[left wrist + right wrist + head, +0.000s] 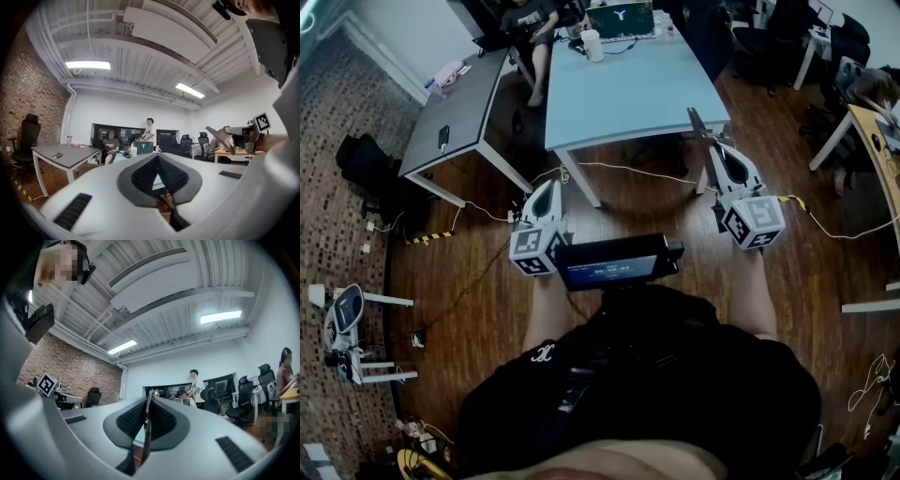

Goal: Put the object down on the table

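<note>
Nearest us, our black shirt [637, 394] fills the bottom of the head view, with a dark screen [619, 264] just above it at centre. Left of the screen we see the left gripper [548, 187]. Its fingertips are pressed together and nothing sits between them. Right of centre, the right gripper [713, 142] points up the frame. Its fingers pinch a thin flat object [697, 122], which stands edge-on between the pads in the right gripper view. The object is held in the air, not on the table. In the picture its tip lies over the near right corner of the blue table [628, 94]. At that table's far end, near the top of the frame, we see a cup [592, 44] and a laptop [621, 19]. A person [530, 23] sits behind them at the top edge. A grey table [459, 112] stands at upper left.
</note>
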Motion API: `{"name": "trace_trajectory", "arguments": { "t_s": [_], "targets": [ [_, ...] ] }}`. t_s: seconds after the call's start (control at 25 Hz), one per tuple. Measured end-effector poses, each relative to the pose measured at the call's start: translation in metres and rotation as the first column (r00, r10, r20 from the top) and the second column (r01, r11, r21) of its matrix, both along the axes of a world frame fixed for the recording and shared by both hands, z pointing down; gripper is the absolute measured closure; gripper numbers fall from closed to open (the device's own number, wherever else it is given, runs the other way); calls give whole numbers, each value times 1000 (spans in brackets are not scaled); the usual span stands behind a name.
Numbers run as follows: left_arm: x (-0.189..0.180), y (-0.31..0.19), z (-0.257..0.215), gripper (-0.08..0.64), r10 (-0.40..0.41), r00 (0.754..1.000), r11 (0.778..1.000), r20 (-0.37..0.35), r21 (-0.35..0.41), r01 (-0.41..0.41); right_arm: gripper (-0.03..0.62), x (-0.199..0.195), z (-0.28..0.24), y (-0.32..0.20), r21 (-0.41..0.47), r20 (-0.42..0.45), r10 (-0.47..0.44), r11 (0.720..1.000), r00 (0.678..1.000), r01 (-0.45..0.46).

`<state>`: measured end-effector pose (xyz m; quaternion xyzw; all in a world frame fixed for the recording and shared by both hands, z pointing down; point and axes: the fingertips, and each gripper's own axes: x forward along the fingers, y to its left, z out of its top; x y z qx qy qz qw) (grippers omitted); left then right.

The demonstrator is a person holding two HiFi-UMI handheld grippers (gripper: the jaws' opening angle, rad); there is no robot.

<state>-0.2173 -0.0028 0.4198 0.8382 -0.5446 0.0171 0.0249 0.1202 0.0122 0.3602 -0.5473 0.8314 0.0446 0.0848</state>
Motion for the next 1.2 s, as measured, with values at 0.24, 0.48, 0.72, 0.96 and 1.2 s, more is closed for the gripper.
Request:
{"name": "trace_trajectory", "arguments": {
  "t_s": [0.24, 0.48, 0.72, 0.96, 1.2],
  "targets": [
    [-25, -14, 4, 568, 25, 1000, 1000, 8, 1, -25, 578, -28, 2, -4, 7, -2, 13, 1000, 1000, -13],
    [-36, -36, 9, 568, 49, 999, 999, 2, -15, -49, 578, -43, 14, -13, -17, -8, 23, 1000, 1000, -23],
    [-25, -69, 13, 568, 73, 997, 997, 26, -3, -73, 578, -40, 25, -44, -20, 4, 23, 1000, 1000, -23],
    [-13, -132, 11, 568, 47, 998, 999, 34, 1, -47, 578, -29, 33, -115, -24, 20, -7, 1000, 1000, 8],
    [14, -223, -2, 568, 11, 999, 1000, 36, 7, -12, 578, -1, 22, -214, -13, 11, -38, 999, 999, 38]
  ]
}}
